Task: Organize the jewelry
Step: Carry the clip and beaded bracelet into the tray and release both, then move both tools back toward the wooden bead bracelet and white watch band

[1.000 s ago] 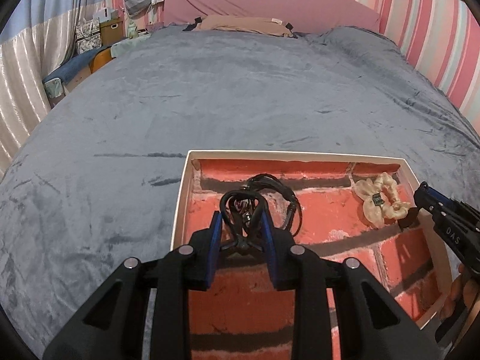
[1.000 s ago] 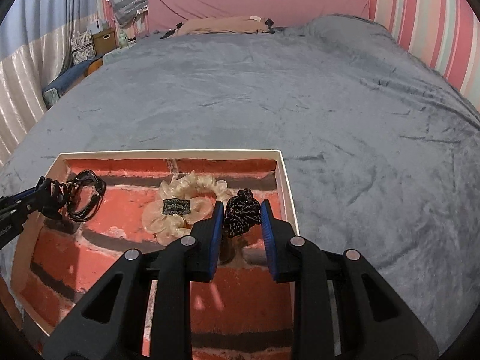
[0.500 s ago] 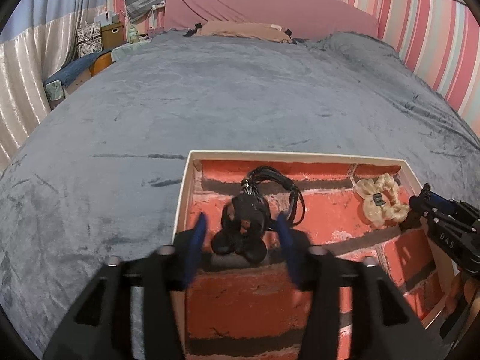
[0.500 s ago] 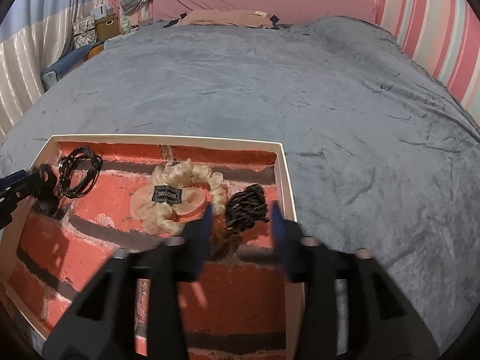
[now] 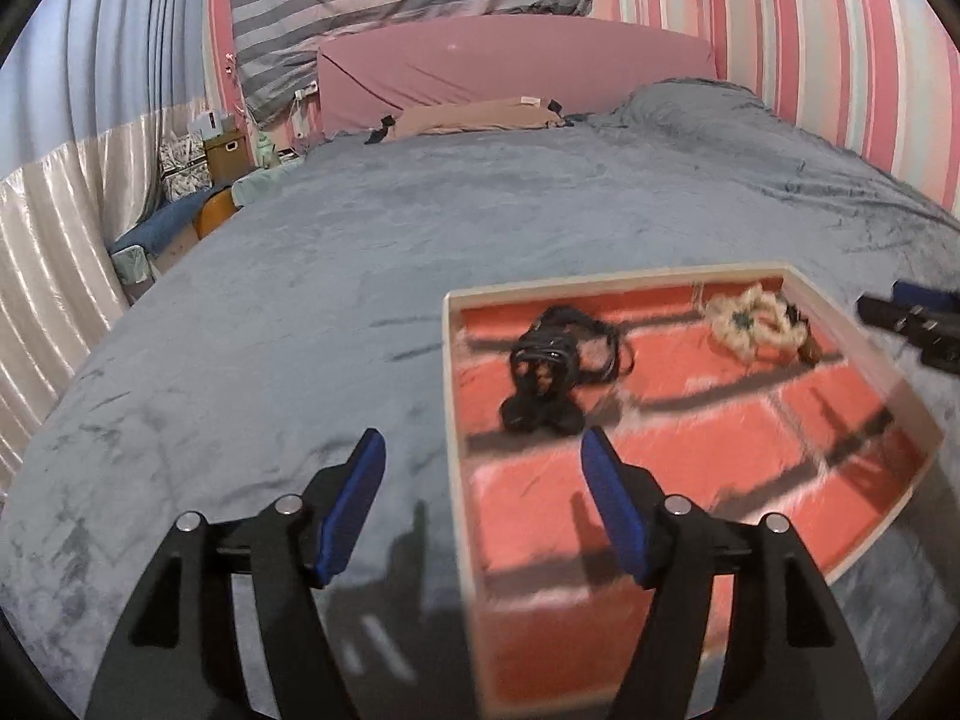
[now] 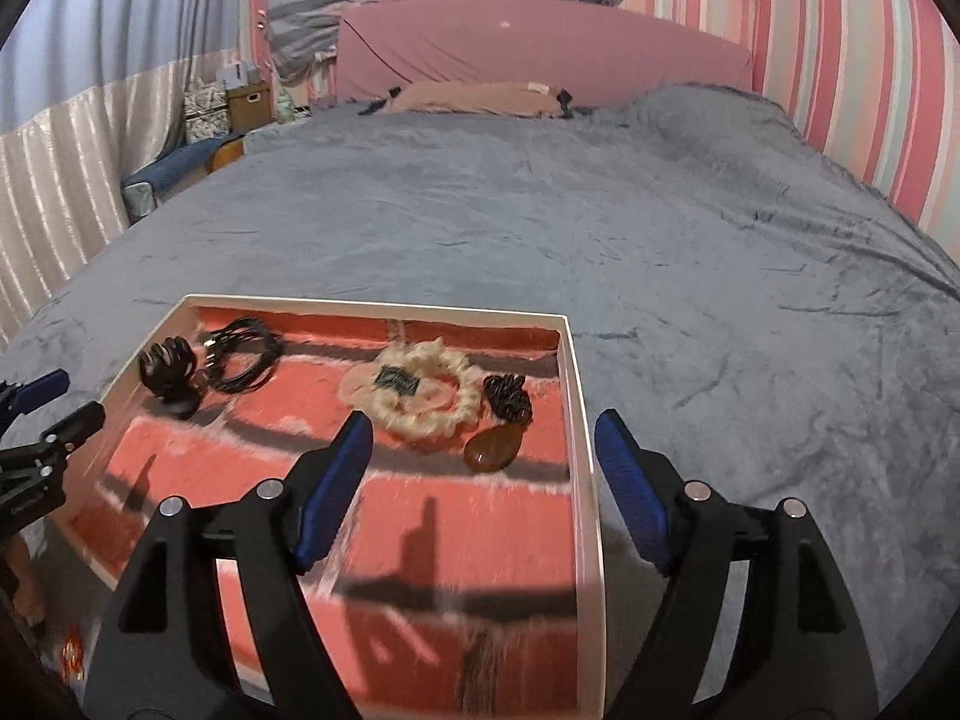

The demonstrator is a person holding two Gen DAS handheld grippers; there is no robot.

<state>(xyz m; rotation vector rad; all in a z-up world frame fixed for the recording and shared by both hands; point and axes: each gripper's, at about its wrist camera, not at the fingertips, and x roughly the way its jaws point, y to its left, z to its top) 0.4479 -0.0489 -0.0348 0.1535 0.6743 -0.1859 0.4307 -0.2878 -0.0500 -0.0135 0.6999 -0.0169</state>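
Note:
A white-rimmed tray point(image 5: 451, 372) point(image 6: 581, 420) with a red brick-pattern floor lies on the grey bed. In it lie a black hair claw point(image 5: 540, 396) point(image 6: 169, 367), a black cord bundle point(image 5: 594, 339) point(image 6: 243, 353), a cream scrunchie point(image 5: 753, 319) point(image 6: 414, 396), and a dark beaded necklace point(image 6: 507, 399) with an amber pendant point(image 6: 493, 450). My left gripper point(image 5: 480, 483) is open and empty, raised over the tray's left rim. My right gripper point(image 6: 483, 459) is open and empty, raised over the tray's right side.
The grey blanket point(image 6: 690, 252) covers the bed around the tray. A pink headboard point(image 5: 516, 66) and a tan pillow point(image 5: 474, 117) are at the far end. Boxes and clutter point(image 5: 198, 168) stand at the bed's left. Striped walls stand behind and to the right.
Both grippers opened and let go: the left released the black hair claw, the right released the beaded necklace. Both then drew back and up from the tray.

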